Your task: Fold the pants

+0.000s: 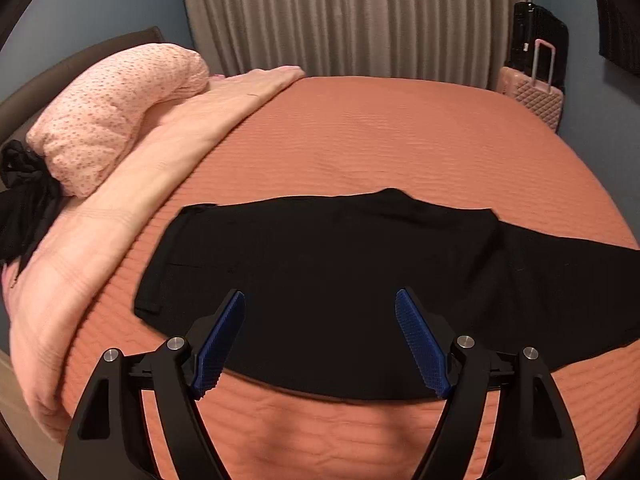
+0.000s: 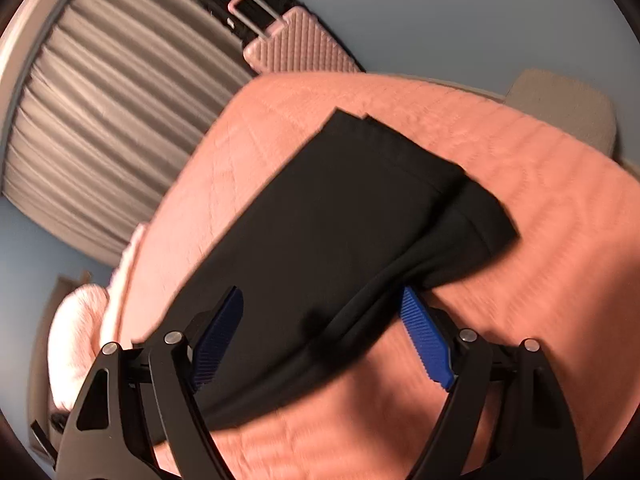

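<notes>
Your left gripper and right gripper stand spread, empty, above smooth black pants lying flat on the ribbed orange bedspread.

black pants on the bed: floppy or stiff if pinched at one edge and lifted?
Likely floppy: the black pants lie flat on the bedspread, layered at the leg ends. Probably light. A one-edge lift would likely undo the layers.
</notes>
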The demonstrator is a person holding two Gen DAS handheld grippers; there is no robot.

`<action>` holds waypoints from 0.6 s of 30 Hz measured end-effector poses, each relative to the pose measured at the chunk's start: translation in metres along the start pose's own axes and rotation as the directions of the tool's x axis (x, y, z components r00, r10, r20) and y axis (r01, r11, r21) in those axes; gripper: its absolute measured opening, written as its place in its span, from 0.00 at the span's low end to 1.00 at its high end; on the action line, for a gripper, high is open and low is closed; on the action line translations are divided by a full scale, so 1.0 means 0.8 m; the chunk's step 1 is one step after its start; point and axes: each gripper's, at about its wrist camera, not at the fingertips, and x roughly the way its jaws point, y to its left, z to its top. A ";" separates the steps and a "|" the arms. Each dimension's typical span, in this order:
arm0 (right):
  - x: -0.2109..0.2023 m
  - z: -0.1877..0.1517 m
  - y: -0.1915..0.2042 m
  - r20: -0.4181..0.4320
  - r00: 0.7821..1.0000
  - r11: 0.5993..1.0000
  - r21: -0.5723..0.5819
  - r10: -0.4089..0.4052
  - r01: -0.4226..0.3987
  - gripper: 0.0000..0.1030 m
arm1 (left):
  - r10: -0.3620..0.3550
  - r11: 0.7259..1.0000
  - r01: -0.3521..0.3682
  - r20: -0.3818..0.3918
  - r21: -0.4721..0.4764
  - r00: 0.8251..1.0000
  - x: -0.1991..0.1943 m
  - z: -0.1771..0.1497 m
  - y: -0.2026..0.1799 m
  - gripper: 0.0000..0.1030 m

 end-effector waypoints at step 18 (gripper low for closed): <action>0.027 0.005 -0.018 0.020 0.998 0.985 0.164 0.052 -0.054 0.34 | -0.054 0.987 0.060 -0.038 0.151 0.998 0.017 -0.014 -0.118 0.78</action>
